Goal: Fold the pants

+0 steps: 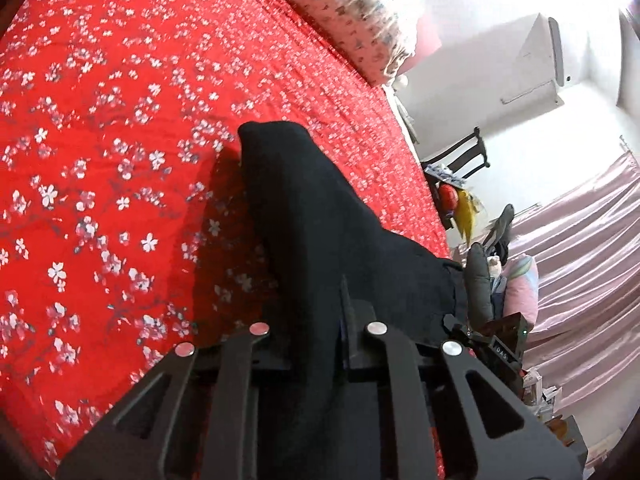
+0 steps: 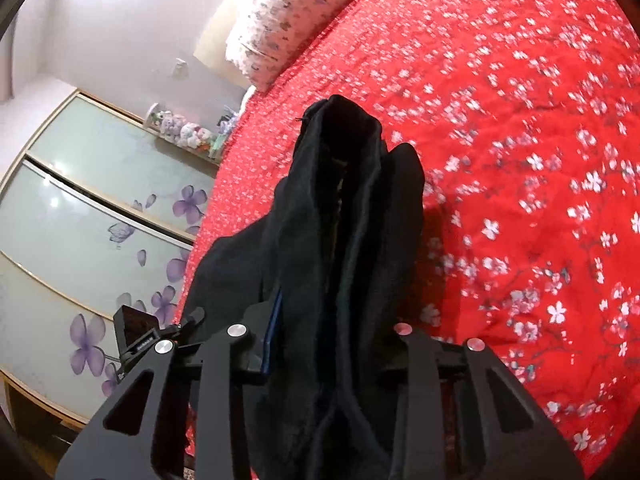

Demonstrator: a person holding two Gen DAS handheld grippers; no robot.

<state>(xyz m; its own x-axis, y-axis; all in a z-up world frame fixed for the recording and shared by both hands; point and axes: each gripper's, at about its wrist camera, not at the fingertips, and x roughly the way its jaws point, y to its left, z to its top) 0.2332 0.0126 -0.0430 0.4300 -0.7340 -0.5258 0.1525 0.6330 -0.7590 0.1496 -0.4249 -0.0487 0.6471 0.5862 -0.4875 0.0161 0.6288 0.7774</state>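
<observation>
- Two tongs, one pair of pants, so the count's easy.
- Left tongs (image 1: 340,316): clamped on a bunch of the black pants (image 1: 320,216), cloth running right between the fingers and out ahead, tilted so the room looks sideways.
- Right tongs (image 2: 332,332): same deal, closed on the pants (image 2: 348,220), thick folds piled up between the fingers, one finger mostly buried in fabric.
- The pants hang off both tongs, raised over the bed and throwing a shadow on the one red floral bedspread (image 1: 120,120); can't tell if the far tip touches it.
- Further back: one patterned pillow (image 2: 288,12) at the bed's far end.
- Way back: a wardrobe (image 2: 80,208) with purple flowers, pink curtains (image 1: 592,264), one wall AC unit (image 1: 540,64).
</observation>
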